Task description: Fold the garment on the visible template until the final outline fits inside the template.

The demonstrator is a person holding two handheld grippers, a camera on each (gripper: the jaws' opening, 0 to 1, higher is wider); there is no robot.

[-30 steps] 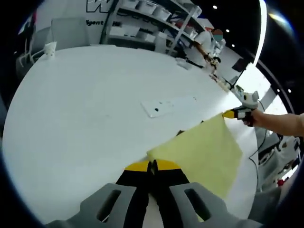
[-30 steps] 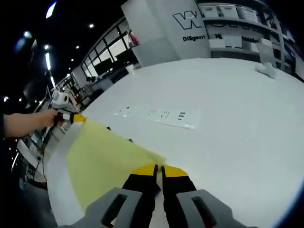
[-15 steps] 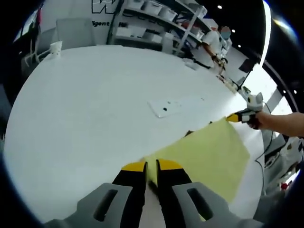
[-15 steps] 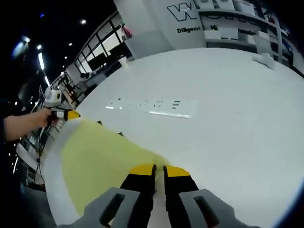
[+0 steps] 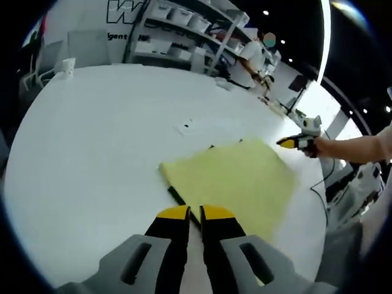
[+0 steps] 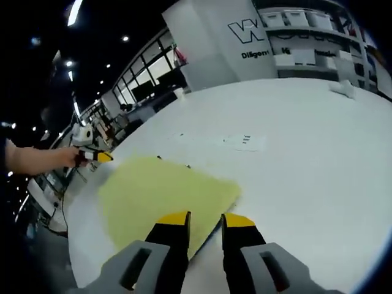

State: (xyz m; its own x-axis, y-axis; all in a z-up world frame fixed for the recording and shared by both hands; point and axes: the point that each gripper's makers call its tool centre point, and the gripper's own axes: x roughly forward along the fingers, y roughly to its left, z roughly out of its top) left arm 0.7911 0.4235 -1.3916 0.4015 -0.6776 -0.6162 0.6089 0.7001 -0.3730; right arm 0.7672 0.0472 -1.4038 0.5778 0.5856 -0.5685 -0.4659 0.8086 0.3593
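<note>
A pale yellow garment [image 5: 236, 180] lies flat on the white table [image 5: 92, 141], folded to a rough rectangle. A dark template line [image 5: 177, 196] shows along its near edge, with small dark marks [image 5: 211, 146] at its far edge. My left gripper [image 5: 195, 213] stands slightly open just short of the near edge, with nothing between its jaws. The right gripper [image 5: 294, 143], in a hand, hovers off the cloth's far right corner. In the right gripper view the garment [image 6: 162, 193] lies ahead of my right gripper [image 6: 206, 220], which is open and empty. The left gripper [image 6: 95, 157] is past the far corner.
A white sheet with printed marks [image 5: 202, 126] [image 6: 245, 141] lies beyond the garment. A paper cup [image 5: 65, 64] stands at the table's far left. Shelves [image 5: 184, 37] and a person [image 5: 254, 55] are behind the table. The table's edge [image 5: 318, 202] runs close to the garment's right side.
Both grippers have let go of the garment's corners, and it now lies flat on the table. The right jaws have spread wider; the left ones went from shut to slightly open.
</note>
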